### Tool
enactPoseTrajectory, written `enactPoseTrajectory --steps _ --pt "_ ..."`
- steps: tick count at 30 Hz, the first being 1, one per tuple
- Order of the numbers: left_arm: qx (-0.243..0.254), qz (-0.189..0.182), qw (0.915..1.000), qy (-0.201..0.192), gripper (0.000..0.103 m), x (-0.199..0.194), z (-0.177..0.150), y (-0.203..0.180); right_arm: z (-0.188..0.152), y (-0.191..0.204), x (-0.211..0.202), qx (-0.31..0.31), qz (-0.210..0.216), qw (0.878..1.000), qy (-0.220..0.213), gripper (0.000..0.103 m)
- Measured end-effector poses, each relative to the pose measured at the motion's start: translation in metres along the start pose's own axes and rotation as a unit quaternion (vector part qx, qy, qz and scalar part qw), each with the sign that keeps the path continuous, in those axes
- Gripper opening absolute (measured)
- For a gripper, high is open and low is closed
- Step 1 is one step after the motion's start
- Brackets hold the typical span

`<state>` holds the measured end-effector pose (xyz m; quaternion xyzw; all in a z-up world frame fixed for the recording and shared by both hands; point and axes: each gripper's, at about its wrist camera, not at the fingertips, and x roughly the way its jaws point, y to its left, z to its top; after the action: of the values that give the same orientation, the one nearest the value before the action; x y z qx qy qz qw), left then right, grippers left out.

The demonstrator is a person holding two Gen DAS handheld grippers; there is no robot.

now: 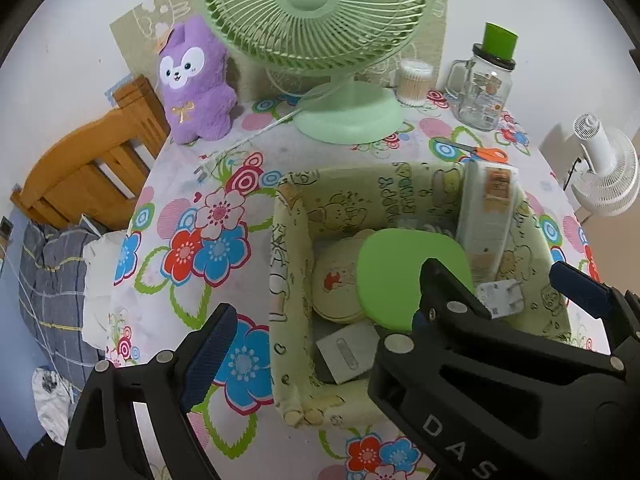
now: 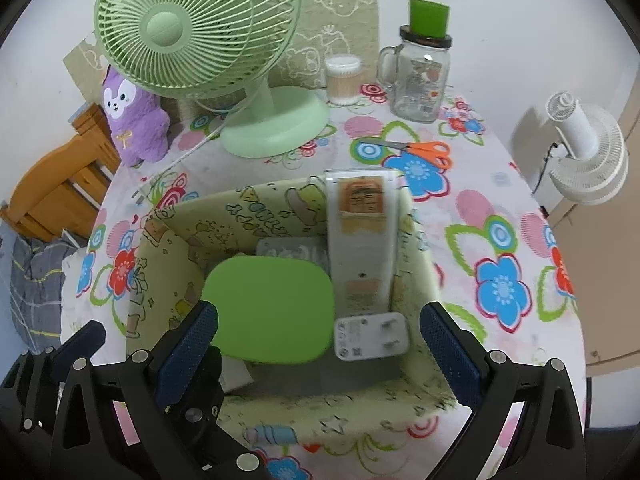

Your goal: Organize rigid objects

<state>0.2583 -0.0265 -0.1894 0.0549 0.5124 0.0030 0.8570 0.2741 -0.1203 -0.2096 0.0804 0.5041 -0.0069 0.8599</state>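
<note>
Left wrist view alone shows a round tin (image 1: 338, 280); both hand-held grippers gape, holding nothing.

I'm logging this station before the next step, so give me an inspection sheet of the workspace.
Surface: table under a flowered cloth.
Job's things: fabric bin holding a green lid, white charger, tall white box and round tin.
Clutter: orange scissors, glass jar, cotton swab tub, purple plush.
Grippers: left tool open; right tool open over the bin, holding nothing.
Cables: green fan cord lies across the cloth.
Surroundings: white fan, wooden chair.
</note>
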Motion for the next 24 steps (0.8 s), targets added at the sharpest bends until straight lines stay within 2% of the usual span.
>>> enactPoseTrajectory --steps 6,14,24 --pt "0.007 -0.005 1.0 0.0 0.091 -0.009 -0.007 -0.008 -0.007 -0.009 -0.012 -0.005 -0.011 1.0 -0.002 0.102" --pt "0.013 -0.013 0.9998 -0.009 0.091 -0.029 -0.016 -0.018 -0.015 -0.021 -0.034 -0.005 -0.002 1.0 -0.01 0.102" --pt "-0.015 -0.007 0.9997 -0.019 0.091 -0.055 -0.027 0.001 -0.025 -0.03 -0.068 -0.013 -0.001 1.0 -0.029 0.102"
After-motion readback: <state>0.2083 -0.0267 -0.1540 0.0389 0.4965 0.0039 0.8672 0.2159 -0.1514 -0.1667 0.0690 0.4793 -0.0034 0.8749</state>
